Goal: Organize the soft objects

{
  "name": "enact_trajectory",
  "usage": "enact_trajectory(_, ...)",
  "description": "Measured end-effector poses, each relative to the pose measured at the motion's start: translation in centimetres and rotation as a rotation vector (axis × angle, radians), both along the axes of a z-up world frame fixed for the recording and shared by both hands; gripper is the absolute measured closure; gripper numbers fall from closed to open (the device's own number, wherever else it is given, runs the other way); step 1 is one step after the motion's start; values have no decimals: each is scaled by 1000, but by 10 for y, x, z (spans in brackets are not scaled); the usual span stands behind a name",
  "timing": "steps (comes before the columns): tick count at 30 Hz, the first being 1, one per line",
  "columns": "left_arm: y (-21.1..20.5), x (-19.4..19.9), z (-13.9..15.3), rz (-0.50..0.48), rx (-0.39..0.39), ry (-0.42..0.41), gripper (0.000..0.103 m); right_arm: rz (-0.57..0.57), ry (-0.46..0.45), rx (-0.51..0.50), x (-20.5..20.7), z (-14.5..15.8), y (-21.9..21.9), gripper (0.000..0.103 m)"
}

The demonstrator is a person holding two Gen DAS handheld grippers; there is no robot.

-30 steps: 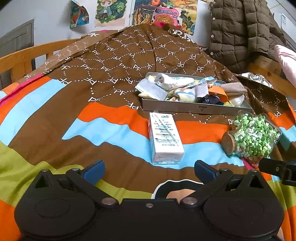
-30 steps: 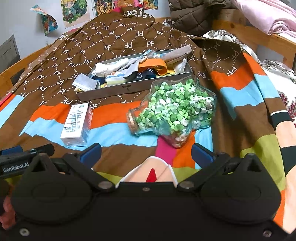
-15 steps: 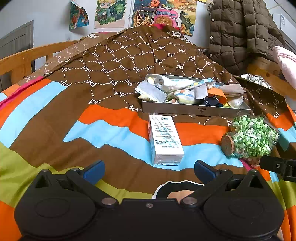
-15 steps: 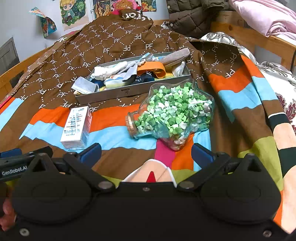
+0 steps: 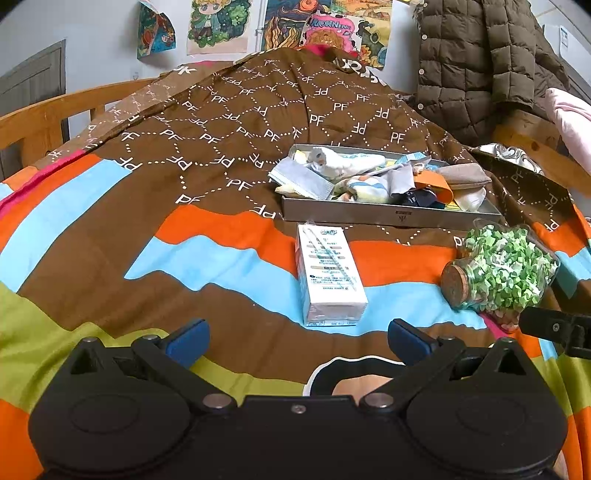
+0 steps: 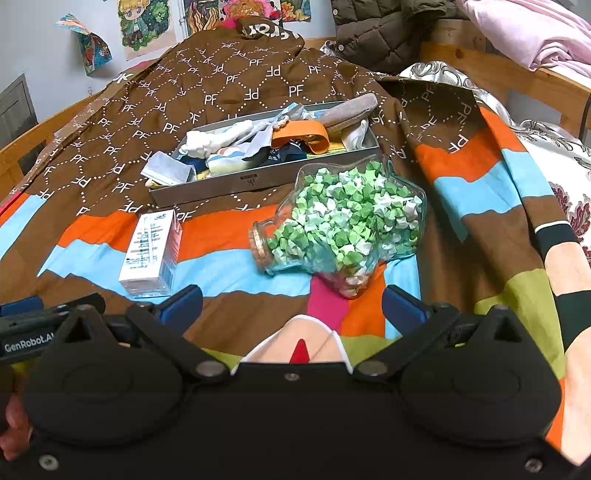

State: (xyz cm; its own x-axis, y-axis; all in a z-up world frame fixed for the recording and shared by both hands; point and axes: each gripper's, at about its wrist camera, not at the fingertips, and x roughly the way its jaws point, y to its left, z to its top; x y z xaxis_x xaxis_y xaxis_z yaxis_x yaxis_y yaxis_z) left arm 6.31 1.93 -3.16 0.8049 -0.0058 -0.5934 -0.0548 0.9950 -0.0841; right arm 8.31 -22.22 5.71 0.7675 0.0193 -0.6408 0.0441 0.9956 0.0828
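A grey metal tray [image 5: 388,216] [image 6: 258,181] lies on the patterned bedspread, heaped with soft items: white socks [image 5: 343,162], a grey face mask [image 5: 301,179], an orange band [image 6: 301,134] and a taupe cloth [image 6: 349,110]. In front of it lie a white carton [image 5: 328,275] [image 6: 151,253] and a corked glass jar of green paper stars [image 5: 498,269] [image 6: 343,225] on its side. My left gripper [image 5: 297,341] is open, low over the bedspread, short of the carton. My right gripper [image 6: 291,304] is open too, just short of the jar.
A wooden bed rail [image 5: 44,118] runs along the left. A brown quilted jacket [image 5: 480,62] hangs at the back right and pink bedding [image 6: 535,33] lies beyond the far rail. Posters [image 5: 218,26] hang on the wall.
Both grippers have drawn back slightly from the tray, so the carton and jar look a little farther away. Both stay open and nothing on the bed has moved.
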Motion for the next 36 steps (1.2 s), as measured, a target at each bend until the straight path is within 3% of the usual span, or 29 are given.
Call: enact_trajectory(36,-1,2,-3,-9,0,15,1,-22,6,2,-1,-4,2,0)
